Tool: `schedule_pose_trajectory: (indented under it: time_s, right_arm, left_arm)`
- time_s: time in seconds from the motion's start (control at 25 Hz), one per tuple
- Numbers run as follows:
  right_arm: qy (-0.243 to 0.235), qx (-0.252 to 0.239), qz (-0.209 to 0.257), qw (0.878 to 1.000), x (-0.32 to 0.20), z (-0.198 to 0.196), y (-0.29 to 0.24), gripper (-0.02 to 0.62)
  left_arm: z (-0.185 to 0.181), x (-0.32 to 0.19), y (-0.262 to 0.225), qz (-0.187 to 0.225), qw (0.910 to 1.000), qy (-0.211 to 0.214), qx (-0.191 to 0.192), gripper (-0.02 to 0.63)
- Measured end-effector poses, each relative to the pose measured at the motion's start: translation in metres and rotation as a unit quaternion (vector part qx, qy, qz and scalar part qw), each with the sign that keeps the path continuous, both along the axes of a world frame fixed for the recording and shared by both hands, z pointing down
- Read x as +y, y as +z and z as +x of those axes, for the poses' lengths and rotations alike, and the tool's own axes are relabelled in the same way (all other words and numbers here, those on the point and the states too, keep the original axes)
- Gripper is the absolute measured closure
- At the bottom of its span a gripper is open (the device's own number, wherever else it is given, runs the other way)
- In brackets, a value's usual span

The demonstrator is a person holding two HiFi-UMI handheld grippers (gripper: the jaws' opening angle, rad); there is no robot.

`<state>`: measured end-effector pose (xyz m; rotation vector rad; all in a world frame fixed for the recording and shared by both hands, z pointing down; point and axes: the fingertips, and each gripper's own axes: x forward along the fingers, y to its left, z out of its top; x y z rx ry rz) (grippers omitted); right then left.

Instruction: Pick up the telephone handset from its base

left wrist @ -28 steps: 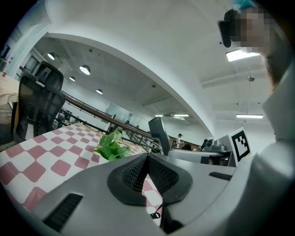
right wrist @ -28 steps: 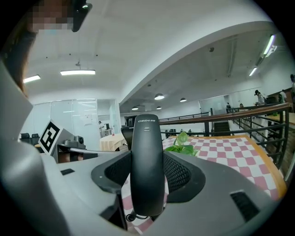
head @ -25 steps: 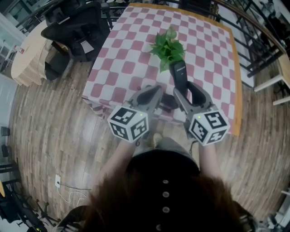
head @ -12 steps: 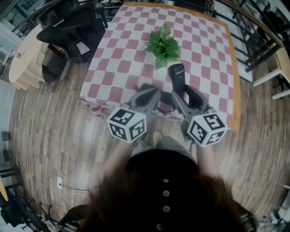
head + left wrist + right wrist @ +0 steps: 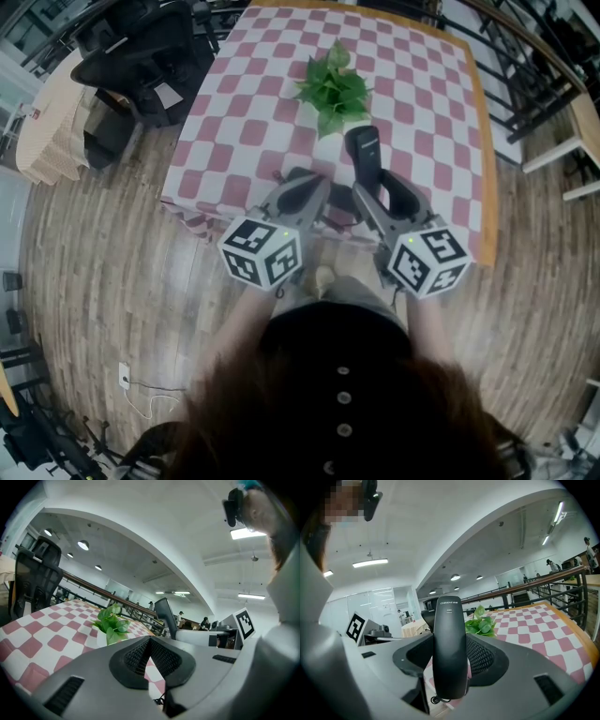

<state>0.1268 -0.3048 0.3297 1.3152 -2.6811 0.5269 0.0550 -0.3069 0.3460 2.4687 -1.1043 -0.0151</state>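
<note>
Squarely within right tool (image 5: 451, 660), handset (image 5: 450, 630)

Your left gripper (image 5: 302, 187), jaws pressed together, your right gripper (image 5: 375, 187) clamped on the handset (image 5: 363, 148), both side by side.

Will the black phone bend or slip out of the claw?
Probably not bend: the handset looks like hard, smooth plastic. It might slip a little, though the right claw squeezes it between ribbed pads. Its curly cord may tug back.
</note>
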Motion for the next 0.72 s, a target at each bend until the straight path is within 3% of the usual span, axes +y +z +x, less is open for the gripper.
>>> schedule_pose_trajectory:
  time_s: [0.72]
  right_arm:
    - [0.003,0.021,-0.015,1.000,-0.001,0.004,0.012,0.368]
  left_arm:
    - [0.007,-0.002,0.011,-0.015,0.9999,0.007,-0.002,0.600]
